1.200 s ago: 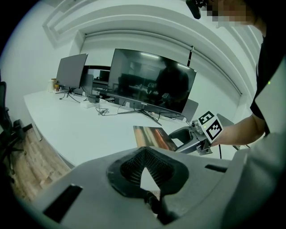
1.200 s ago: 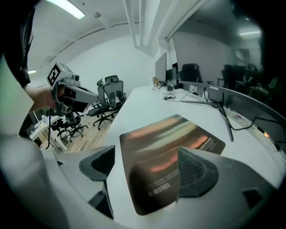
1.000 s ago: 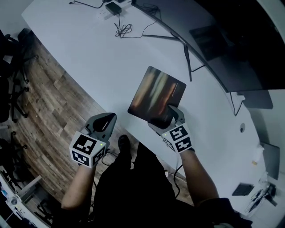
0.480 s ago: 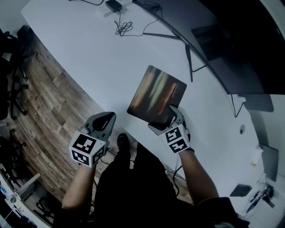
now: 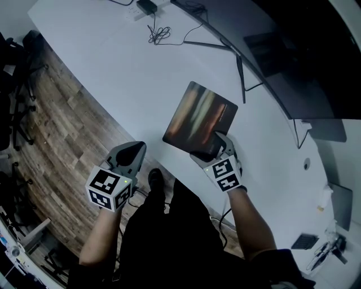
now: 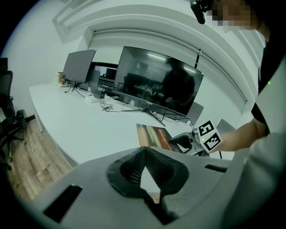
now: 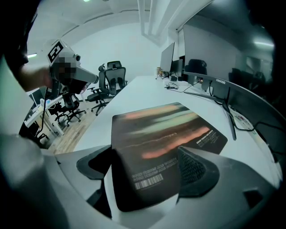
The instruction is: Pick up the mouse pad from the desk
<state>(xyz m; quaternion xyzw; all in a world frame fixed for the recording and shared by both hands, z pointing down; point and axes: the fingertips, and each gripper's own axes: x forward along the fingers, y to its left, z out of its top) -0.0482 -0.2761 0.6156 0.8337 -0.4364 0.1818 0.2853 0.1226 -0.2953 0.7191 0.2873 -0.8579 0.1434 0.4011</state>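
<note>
The mouse pad (image 5: 200, 118), dark with blurred orange and green streaks, lies on the white desk (image 5: 113, 68). In the right gripper view the mouse pad (image 7: 165, 134) reaches in between the jaws: it covers the left jaw, and the right jaw sits over it. My right gripper (image 5: 213, 148) is at the pad's near corner, open, and neither pad presses on it. Its jaws have just been opening. My left gripper (image 5: 138, 148) hangs off the desk's edge over the floor, shut and empty. In the left gripper view, the mouse pad (image 6: 152, 134) and the right gripper (image 6: 185, 143) show beyond the left gripper (image 6: 145, 152).
A wide curved monitor (image 5: 293, 56) stands along the desk's far side, its stand foot (image 5: 240, 73) just beyond the pad. A coil of cable (image 5: 158, 36) and a power adapter (image 5: 145, 7) lie at the far end. Wooden floor (image 5: 62, 141) and office chairs (image 7: 109, 74) are to the left.
The right gripper has shifted slightly at the pad's near corner. The pad and the left gripper stay where they were.
</note>
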